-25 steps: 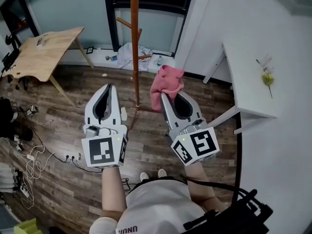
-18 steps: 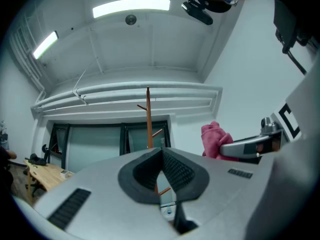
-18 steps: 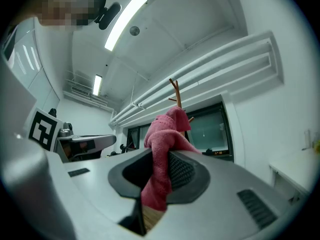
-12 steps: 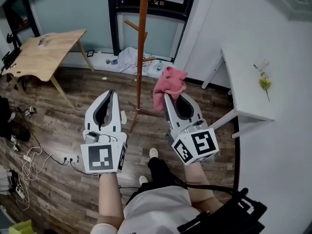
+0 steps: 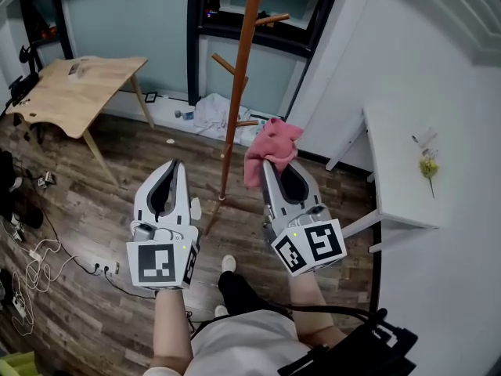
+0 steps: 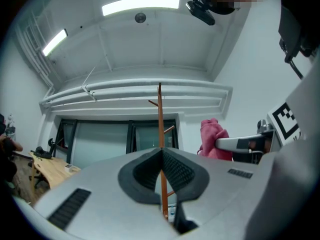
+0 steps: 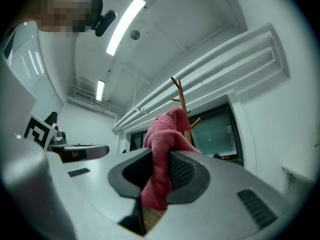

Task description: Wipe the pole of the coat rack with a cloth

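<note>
Our right gripper [image 5: 268,167] pinches the cloth [image 5: 272,141] at frame centre, bunched upward near the pole [image 5: 239,84] for wiping; our left gripper [image 5: 174,167] idles, jaws closed, empty.

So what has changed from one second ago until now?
The person stepped toward the coat rack; its pole now stands nearer the pink cloth, not yet touching. Nothing was taken or let go: the right gripper stays shut on the cloth, the left gripper stays shut and empty.
</note>
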